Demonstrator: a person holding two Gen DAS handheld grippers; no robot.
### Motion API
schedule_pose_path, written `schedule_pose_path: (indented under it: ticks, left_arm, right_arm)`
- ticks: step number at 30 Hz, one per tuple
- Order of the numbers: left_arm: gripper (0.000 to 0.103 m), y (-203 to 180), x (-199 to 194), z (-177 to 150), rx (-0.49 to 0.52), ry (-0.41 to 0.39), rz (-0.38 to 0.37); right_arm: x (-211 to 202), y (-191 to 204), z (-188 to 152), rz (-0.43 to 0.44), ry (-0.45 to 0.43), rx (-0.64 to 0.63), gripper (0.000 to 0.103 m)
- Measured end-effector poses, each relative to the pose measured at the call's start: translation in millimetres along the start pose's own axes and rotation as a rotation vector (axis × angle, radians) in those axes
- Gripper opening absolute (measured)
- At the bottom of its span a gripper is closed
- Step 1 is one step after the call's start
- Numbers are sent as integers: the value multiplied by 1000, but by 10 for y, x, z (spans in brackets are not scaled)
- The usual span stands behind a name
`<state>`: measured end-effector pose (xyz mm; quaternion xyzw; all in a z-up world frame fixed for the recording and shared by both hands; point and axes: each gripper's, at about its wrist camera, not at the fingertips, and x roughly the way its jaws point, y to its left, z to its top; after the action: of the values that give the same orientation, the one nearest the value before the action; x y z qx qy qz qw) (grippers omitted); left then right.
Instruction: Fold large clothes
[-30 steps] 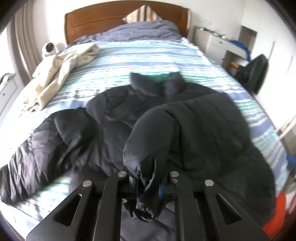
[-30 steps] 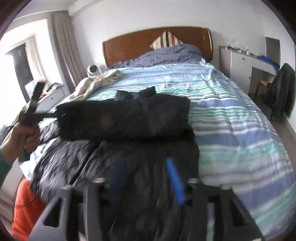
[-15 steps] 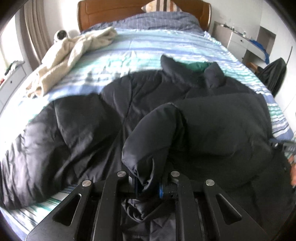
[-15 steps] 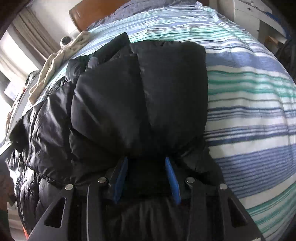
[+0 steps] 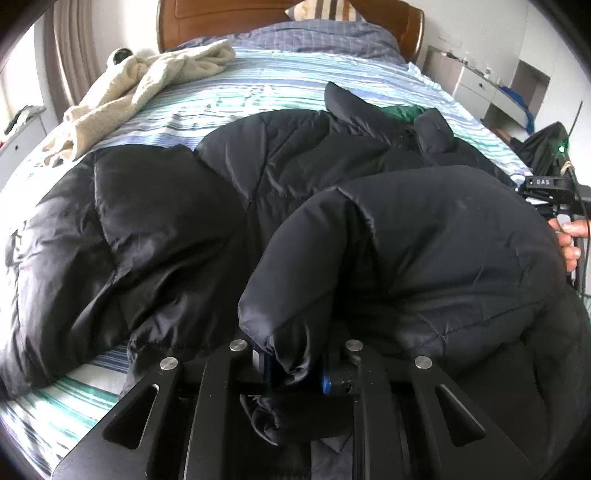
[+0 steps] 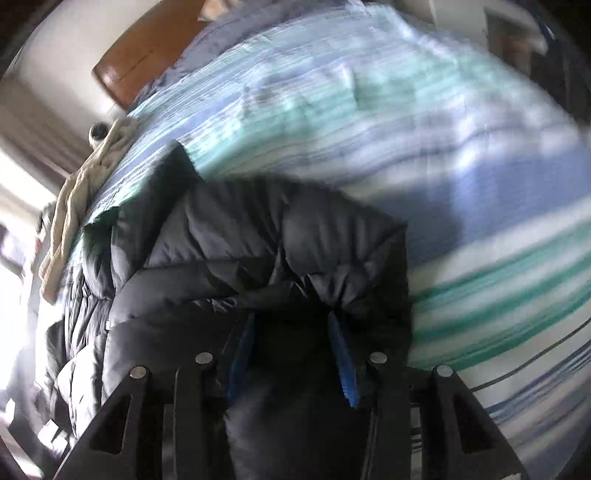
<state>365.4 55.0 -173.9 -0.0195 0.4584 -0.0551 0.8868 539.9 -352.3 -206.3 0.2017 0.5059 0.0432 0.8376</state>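
My left gripper [image 5: 295,363] pinches a sleeve cuff of the black jacket [image 5: 166,229], which lies spread across the striped bed [image 5: 258,88] from 9 to 3 o'clock. My right gripper [image 6: 295,354] stands wide around bunched jacket fabric at 6 o'clock; the view is blurred. A cream blanket [image 5: 147,81] lies at 11 o'clock.

Black puffer jacket [image 5: 332,206]; blue-green-white striped bedsheet [image 5: 229,99]; cream garment [image 5: 147,81]; brown headboard [image 5: 221,14].
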Motion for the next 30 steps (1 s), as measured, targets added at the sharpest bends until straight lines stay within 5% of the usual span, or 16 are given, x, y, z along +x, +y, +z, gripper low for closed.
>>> schedule_pose_path:
  ticks: [9, 12, 16, 20, 22, 25, 30]
  left_arm:
    - [18, 22, 16, -24, -15, -14, -13]
    - [19, 9, 4, -28, -8, -12, -9]
    - [23, -22, -64, -14, 12, -3, 22]
    - [55, -81, -315, -101, 34, -23, 65]
    - [71, -125, -510, -203, 45, -54, 82]
    - [75, -168, -763, -344, 53, -69, 66]
    - [81, -146, -1196, -465, 50, -103, 85]
  right_arm:
    - [-825, 184, -706, 132, 18, -123, 43]
    - [-554, 54, -969, 84, 143, -90, 43]
    - [-764, 211, -1102, -1, 77, -127, 43]
    - [-1199, 464, -1331, -65, 1, -233, 43]
    - [-1408, 550, -1443, -109, -49, -285, 55]
    - [-1715, 665, -1594, -163, -146, -320, 69]
    - [-1973, 790, -1754, -221, -228, -329, 69]
